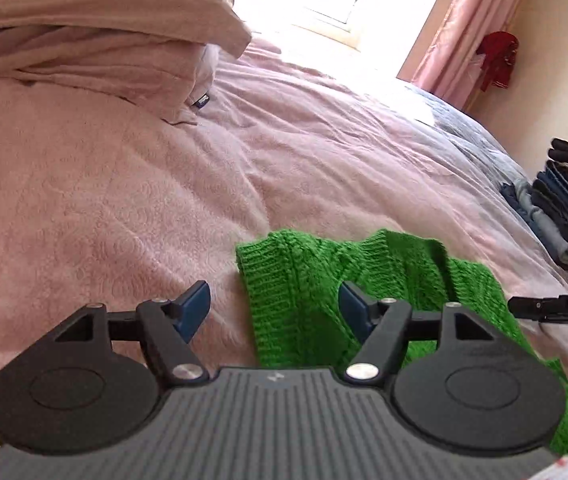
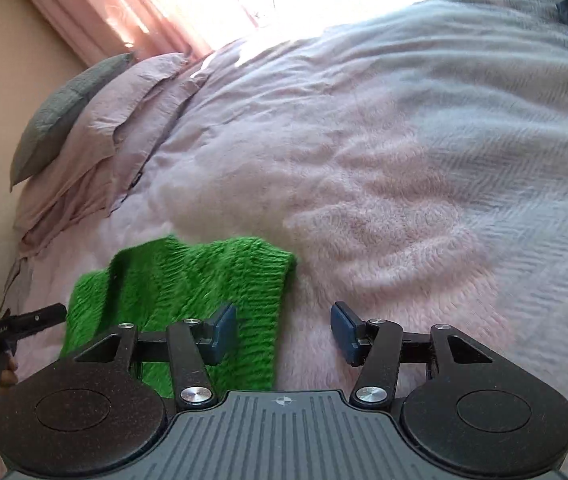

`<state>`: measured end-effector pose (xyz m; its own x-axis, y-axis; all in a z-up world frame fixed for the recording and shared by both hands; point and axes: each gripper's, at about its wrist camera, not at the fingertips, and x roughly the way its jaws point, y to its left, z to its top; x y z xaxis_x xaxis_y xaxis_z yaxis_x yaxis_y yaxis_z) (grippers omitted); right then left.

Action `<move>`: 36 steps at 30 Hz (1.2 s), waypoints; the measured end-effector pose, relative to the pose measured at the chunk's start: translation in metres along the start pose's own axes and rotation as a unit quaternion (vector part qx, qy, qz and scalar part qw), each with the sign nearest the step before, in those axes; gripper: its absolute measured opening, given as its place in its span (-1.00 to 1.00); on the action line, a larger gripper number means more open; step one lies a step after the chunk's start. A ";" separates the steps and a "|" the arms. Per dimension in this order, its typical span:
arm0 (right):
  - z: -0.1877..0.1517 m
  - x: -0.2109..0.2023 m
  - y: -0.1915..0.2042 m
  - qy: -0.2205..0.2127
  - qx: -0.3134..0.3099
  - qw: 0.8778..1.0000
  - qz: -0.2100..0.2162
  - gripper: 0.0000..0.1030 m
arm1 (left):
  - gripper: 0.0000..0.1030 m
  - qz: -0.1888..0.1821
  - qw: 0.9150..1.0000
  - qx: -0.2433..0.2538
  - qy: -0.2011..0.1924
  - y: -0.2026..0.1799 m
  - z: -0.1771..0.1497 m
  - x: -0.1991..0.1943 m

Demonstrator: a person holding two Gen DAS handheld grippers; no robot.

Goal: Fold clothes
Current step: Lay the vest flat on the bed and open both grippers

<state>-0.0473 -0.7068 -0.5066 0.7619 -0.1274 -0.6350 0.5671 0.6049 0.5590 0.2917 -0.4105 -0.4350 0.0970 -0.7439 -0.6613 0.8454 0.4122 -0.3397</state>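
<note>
A bright green knitted garment [image 1: 296, 280] lies folded on the pink bed cover [image 1: 124, 184]. My left gripper [image 1: 274, 308] hovers over the garment's left edge with its jaws open; the knit lies below and between the blue pads, which do not press on it. In the right wrist view the same green knit [image 2: 188, 272] lies at the lower left. My right gripper [image 2: 284, 332] stands open over its right edge, its left pad above the knit and its right pad above the bare cover [image 2: 364, 184]. Each view shows the other gripper's black body at its side edge.
Pink pillows [image 1: 96, 28] are piled at the head of the bed, with a grey pillow [image 2: 64, 112] beside them. A stack of folded dark and blue clothes [image 1: 564, 216] sits near the bed's right edge. Pink curtains [image 1: 460, 28] flank a bright window, and a red garment [image 1: 498, 60] hangs on the wall.
</note>
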 end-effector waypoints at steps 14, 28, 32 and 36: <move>0.020 -0.034 0.032 -0.094 -0.127 0.973 -0.169 -0.83 | -0.57 0.111 0.979 0.165 -0.039 -0.067 0.013 0.034; -0.177 -0.089 0.127 0.004 -0.275 0.948 -0.157 -0.06 | -0.12 0.038 0.964 0.262 0.023 -0.148 -0.119 -0.085; -0.243 -0.136 0.120 -0.022 -0.274 0.940 -0.202 -0.05 | -0.20 0.062 0.969 0.236 0.031 -0.148 -0.194 -0.129; -0.299 -0.184 0.115 0.001 -0.237 0.946 -0.219 -0.05 | -0.20 0.078 0.974 0.213 0.023 -0.142 -0.243 -0.184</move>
<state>-0.2160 -0.3787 -0.4845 0.4847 -0.4466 -0.7521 0.6237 0.7793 -0.0608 0.0258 -0.2043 -0.4278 0.2263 -0.6609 -0.7155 0.9643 0.2556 0.0689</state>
